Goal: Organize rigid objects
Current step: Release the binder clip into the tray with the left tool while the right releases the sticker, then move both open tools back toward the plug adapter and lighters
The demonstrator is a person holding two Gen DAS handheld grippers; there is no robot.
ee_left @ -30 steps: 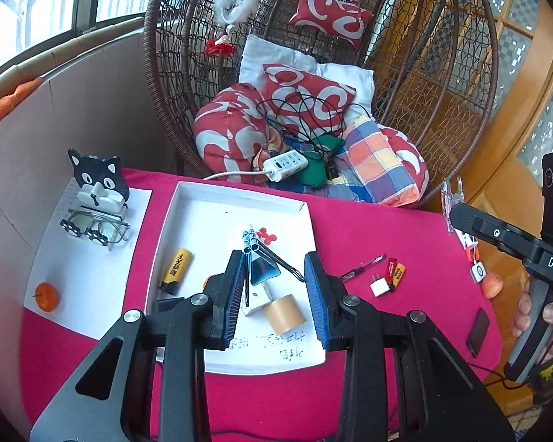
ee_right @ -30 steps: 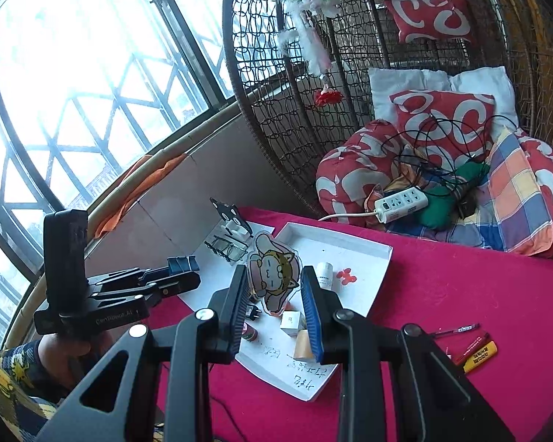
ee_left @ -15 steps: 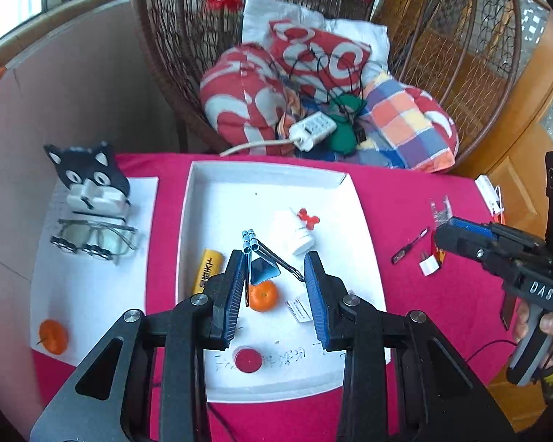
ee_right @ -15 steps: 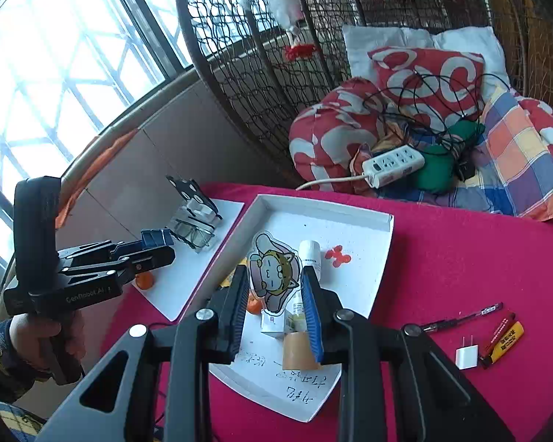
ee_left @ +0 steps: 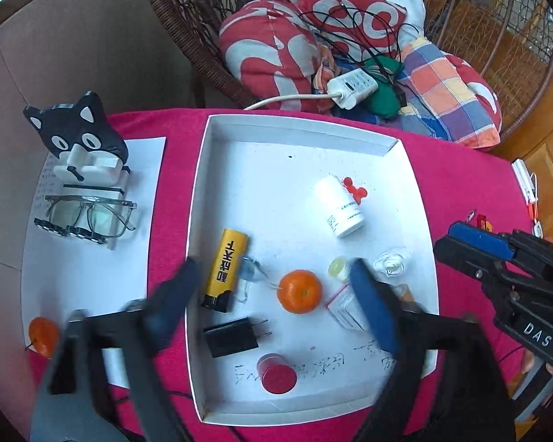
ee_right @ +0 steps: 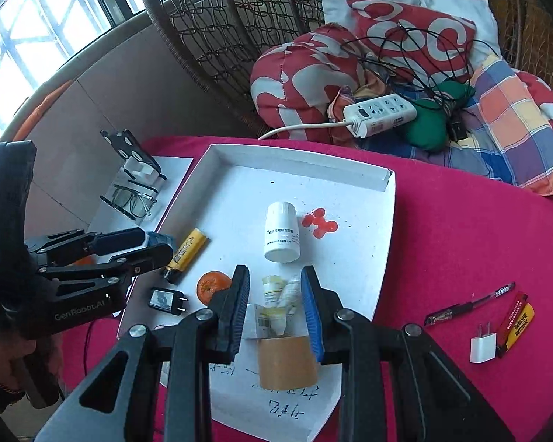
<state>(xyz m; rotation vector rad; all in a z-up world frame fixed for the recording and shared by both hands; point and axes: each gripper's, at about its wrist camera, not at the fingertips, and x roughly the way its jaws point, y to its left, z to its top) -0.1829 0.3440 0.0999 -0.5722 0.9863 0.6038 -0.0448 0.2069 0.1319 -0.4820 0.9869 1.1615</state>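
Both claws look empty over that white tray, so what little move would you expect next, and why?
Probably the right claw swings right toward the pen, white plug and lighters. They lie on the red cloth outside the white tray, and both claws are open and empty.

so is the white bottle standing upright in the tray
No, the white bottle lies on its side on the tray floor, beside a red stain.
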